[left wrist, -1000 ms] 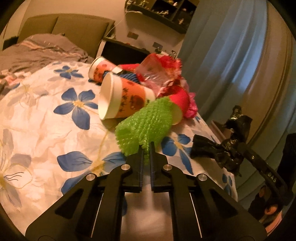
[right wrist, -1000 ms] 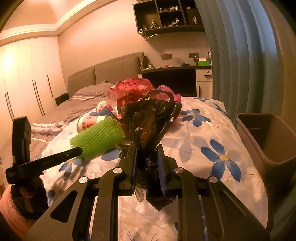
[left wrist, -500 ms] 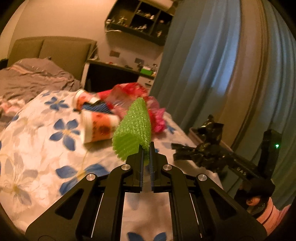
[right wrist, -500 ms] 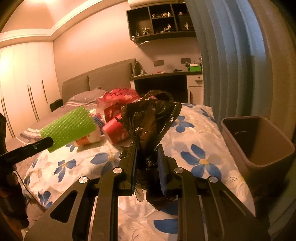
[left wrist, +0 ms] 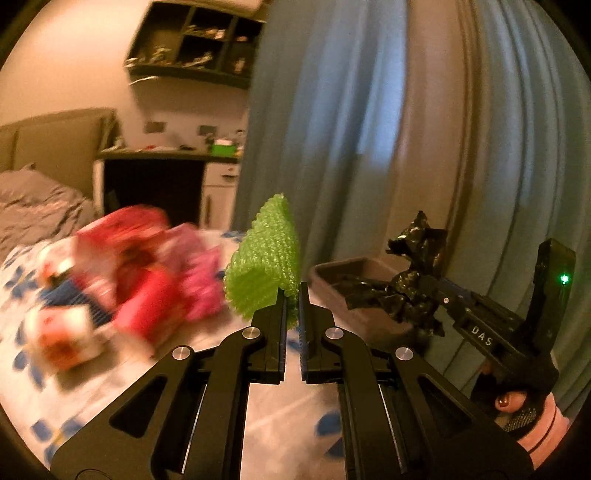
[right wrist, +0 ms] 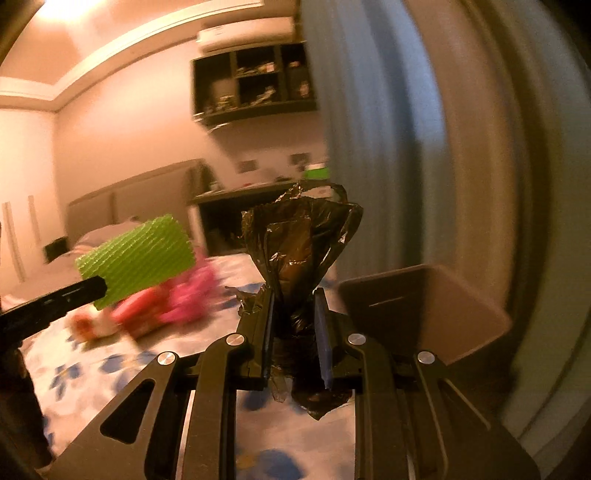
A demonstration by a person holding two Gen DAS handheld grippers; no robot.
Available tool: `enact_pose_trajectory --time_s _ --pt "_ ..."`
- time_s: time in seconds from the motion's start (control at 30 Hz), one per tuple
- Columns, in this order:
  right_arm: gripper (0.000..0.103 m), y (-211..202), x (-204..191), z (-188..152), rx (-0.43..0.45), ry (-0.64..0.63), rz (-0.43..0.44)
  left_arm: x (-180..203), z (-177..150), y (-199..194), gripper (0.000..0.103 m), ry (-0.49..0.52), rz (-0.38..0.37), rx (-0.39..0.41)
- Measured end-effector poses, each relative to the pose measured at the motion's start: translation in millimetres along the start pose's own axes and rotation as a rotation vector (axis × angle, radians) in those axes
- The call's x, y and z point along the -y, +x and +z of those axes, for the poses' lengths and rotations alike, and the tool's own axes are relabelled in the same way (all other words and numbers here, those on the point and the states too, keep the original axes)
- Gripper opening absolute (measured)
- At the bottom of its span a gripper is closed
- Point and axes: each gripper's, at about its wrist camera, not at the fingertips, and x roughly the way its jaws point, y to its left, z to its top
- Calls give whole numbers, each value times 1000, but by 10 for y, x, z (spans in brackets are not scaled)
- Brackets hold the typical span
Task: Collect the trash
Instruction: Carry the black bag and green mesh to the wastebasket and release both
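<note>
The left gripper [left wrist: 291, 295] is pinching the green foam net [left wrist: 264, 273] in the air, near the bed's right edge. The right gripper [right wrist: 295, 317] is clamped on a black plastic bag [right wrist: 301, 240]. The brown bin [right wrist: 424, 310] stands beside the bed. Bring both fully over its rim before releasing, so that these 2 light pieces do not drift outside.

Bed [left wrist: 258, 413] w/ white cover, blue flower print; grey crumpled bedding [left wrist: 33, 214] at its head end, padded beige headboard [left wrist: 51, 136] behind. Dark desk [left wrist: 155, 184] beside headboard, w/ small green box [left wrist: 223, 148] on top. Dark wall shelf unit [right wrist: 255, 85] above, blurred bits inside. Blue-grey curtain [left wrist: 332, 129] along bed's right side. AC unit [right wrist: 245, 35] near ceiling.
</note>
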Motion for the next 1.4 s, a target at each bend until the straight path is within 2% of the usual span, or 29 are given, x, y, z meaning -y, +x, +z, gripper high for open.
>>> enact_pose_trajectory --time_s 0.17,0.4,0.73,1.23,1.3,1.33,1.37,1.4 --pt "21 61 388 48 16 22 -103 385 127 580 4 54 -69 -8" --pt "21 239 704 90 27 29 -172 722 190 1185 5 87 -131 -28" --pt "22 458 888 92 12 55 -207 892 128 1629 5 89 -170 -76" --pt "22 628 996 86 -12 91 -207 973 61 1947 5 58 -217 -124" --pt "22 609 1004 91 -9 99 -207 968 42 1976 12 56 -225 -135" --pt "25 591 1002 90 -8 101 -208 956 27 1989 26 53 -228 -141" --pt "32 579 1006 88 -7 104 -208 946 17 1993 47 50 -223 -143" --pt "37 556 1000 83 -4 108 -209 931 7 1982 56 45 -223 -139"
